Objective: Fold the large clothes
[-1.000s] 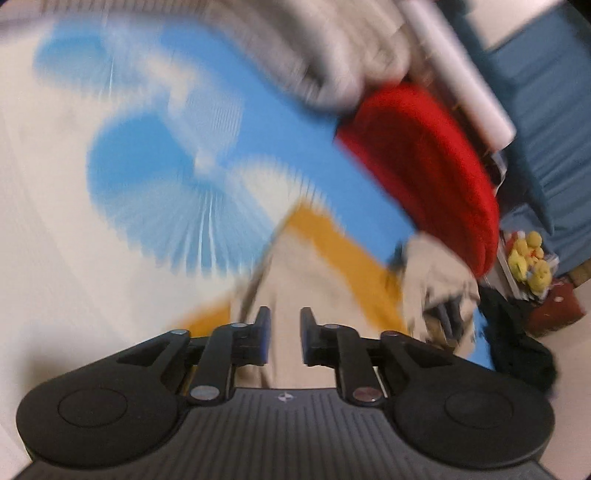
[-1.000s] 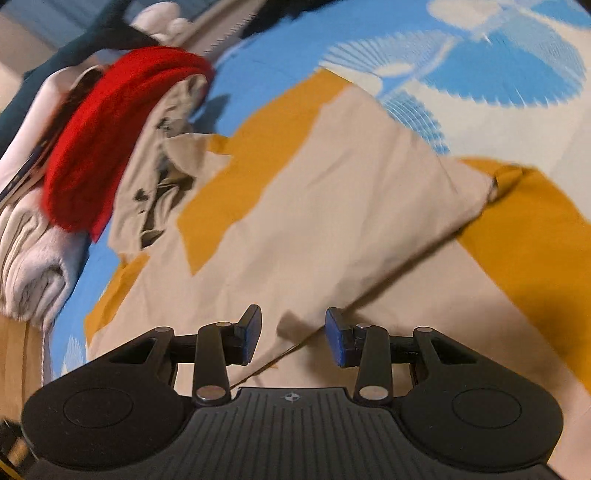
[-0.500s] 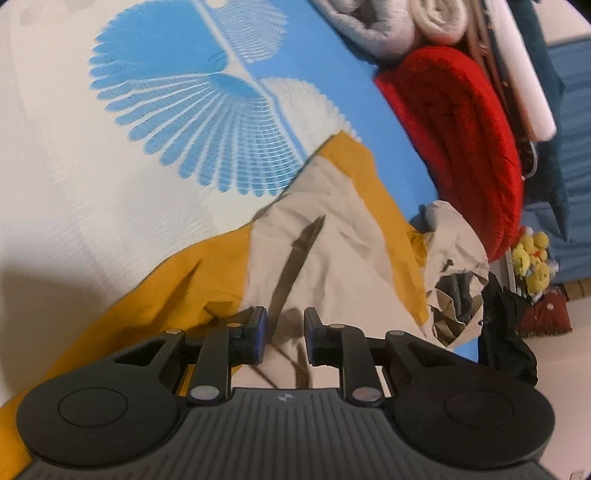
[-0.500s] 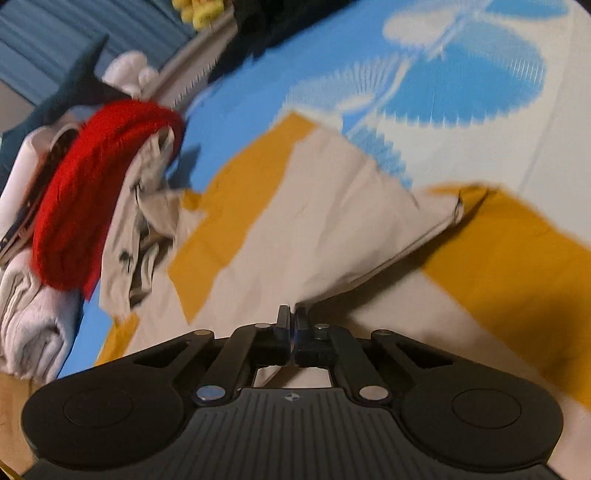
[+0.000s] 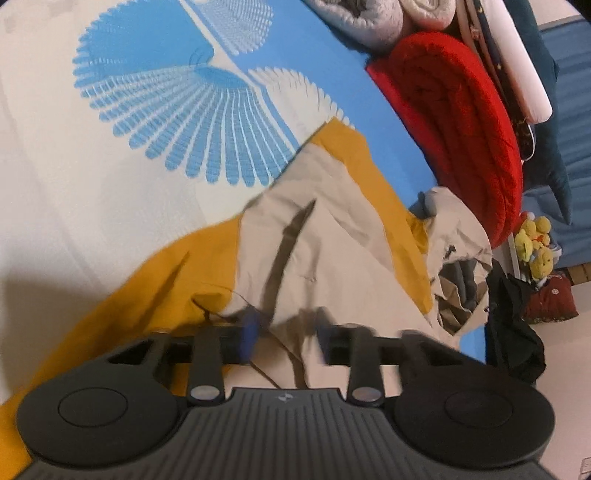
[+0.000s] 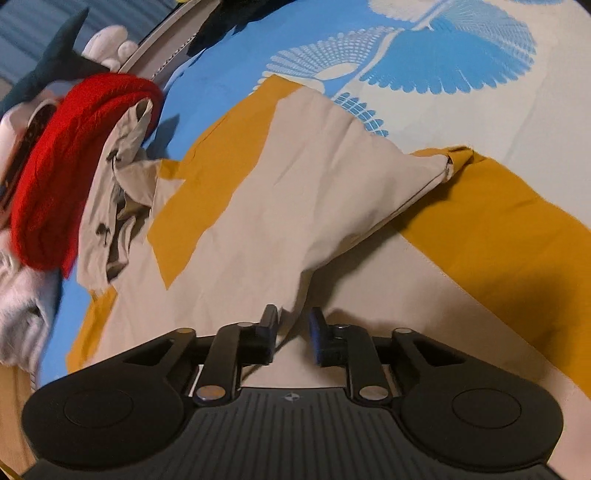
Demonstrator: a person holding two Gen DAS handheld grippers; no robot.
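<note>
A large beige and mustard-yellow garment (image 5: 325,258) lies spread on a bed with a blue and white fan-pattern sheet (image 5: 177,110). It also shows in the right wrist view (image 6: 295,221), with one beige flap folded over toward a corner at the right. My left gripper (image 5: 284,339) is open, its fingers blurred, low over the garment's near edge. My right gripper (image 6: 291,332) is open, and a fold of the beige cloth lies between its fingers.
A folded red knit (image 5: 461,122) and grey and white rolled clothes (image 5: 369,18) are stacked along the bed's edge. The red knit also shows in the right wrist view (image 6: 66,166). Yellow plush toys (image 5: 535,243) and a black bundle (image 5: 513,325) lie on the floor.
My left gripper has opened wider over the garment's edge. My right gripper was shut on the beige fold half a second ago and has opened, the fold still between its fingers.
</note>
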